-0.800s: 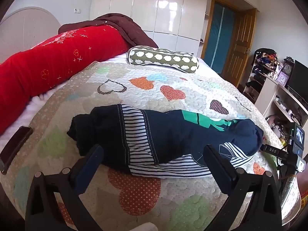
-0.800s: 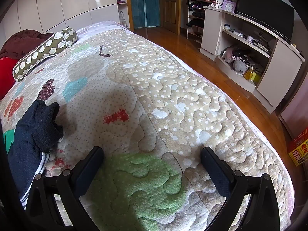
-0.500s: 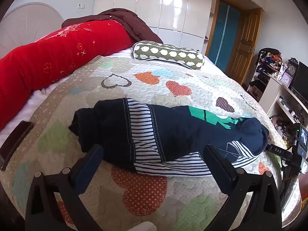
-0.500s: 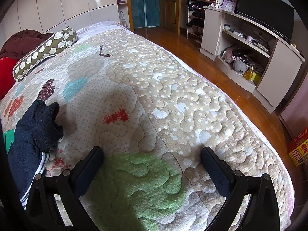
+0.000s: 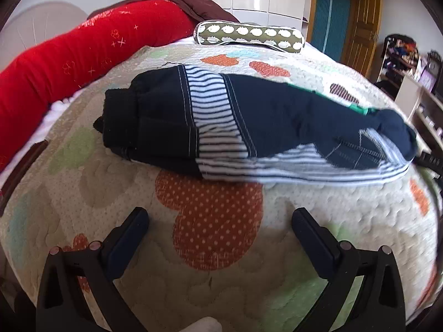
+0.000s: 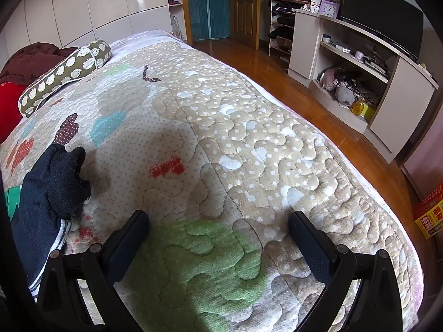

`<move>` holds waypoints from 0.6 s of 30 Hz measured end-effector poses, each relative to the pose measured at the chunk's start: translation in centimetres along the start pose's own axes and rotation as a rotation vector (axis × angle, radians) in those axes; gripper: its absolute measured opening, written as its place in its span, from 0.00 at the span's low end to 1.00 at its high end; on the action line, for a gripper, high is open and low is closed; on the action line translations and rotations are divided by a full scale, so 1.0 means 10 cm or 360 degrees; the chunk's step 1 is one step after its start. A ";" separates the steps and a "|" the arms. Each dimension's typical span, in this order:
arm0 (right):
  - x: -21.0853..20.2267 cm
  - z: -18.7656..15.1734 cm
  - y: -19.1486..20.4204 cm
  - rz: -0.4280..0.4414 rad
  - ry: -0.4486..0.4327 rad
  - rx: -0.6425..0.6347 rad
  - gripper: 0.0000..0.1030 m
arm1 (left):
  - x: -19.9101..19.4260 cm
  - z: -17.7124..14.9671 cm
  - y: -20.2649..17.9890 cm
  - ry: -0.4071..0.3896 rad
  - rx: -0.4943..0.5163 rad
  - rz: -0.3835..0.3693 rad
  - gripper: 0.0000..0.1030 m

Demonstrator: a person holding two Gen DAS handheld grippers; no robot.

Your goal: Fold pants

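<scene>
Navy pants [image 5: 249,121] with white-striped panels and a green patch lie bunched lengthwise across the quilted bed [image 5: 216,249]. My left gripper [image 5: 218,221] is open and empty, hovering over the quilt just short of the pants' near edge. My right gripper [image 6: 218,221] is open and empty over the quilt. In the right wrist view only one end of the pants [image 6: 47,193] shows, at the left, beside the left fingertip.
A red bolster [image 5: 69,55] and a brown blanket [image 5: 193,2] lie along the bed's far left. An olive patterned pillow [image 5: 249,34] sits at the head. The bed edge drops to a wooden floor [image 6: 318,110]; a TV cabinet [image 6: 373,69] stands beyond.
My left gripper has pulled back and tilted down, so the pants now sit farther ahead of the fingers. The right gripper has not moved.
</scene>
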State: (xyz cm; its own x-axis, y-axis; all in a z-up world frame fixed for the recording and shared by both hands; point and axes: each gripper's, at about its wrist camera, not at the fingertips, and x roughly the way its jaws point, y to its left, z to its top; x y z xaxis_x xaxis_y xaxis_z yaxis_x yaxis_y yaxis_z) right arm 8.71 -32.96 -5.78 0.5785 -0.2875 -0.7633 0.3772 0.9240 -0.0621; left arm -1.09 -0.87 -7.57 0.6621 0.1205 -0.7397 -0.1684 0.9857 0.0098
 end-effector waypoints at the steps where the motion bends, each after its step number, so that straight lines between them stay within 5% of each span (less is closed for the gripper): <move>1: 0.00 0.00 0.00 0.0000 0.0000 0.0000 1.00 | -0.01 -0.04 -0.02 -0.0028 0.0020 0.0026 1.00; 13: 0.01 0.00 0.00 -0.0004 0.0001 -0.0004 1.00 | 0.00 -0.18 0.02 -0.0171 -0.0007 0.0023 1.00; 18: -0.05 -0.04 -0.17 0.0184 -0.0040 0.0127 1.00 | -0.01 -0.21 -0.02 -0.0193 0.0010 0.0052 1.00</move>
State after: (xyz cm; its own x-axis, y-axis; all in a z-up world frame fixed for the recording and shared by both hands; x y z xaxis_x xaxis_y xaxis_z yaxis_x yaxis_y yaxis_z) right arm 7.51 -34.25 -5.50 0.6392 -0.1872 -0.7459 0.3626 0.9287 0.0777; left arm -2.70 -1.30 -8.88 0.7398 0.1657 -0.6521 -0.1870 0.9816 0.0373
